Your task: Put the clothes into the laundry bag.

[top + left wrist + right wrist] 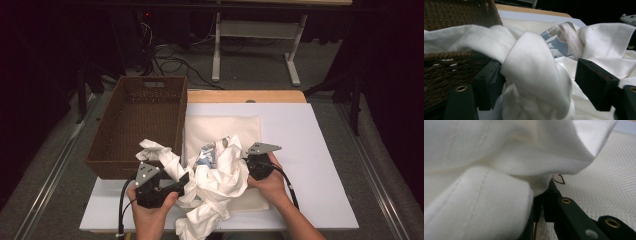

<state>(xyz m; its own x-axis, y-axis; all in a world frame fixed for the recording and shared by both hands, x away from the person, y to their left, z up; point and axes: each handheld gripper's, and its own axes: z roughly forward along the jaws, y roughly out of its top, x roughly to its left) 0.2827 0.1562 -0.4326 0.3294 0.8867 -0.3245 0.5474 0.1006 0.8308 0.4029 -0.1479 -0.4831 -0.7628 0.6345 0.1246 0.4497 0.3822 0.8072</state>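
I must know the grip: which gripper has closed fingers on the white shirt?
The right gripper: its fingers pinch the white shirt. The left gripper has spread fingers.

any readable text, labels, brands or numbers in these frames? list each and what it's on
None can be read.
White garment: a blue-grey and tan print shows in a fold, a picture, no letters to make out.
Cream mat: a small dark brown line mark beside the right hand-held gripper, a drawn shape, no word.
Wicker basket: no label or tag in sight.
Left hand-held gripper: no marking on its jaws.
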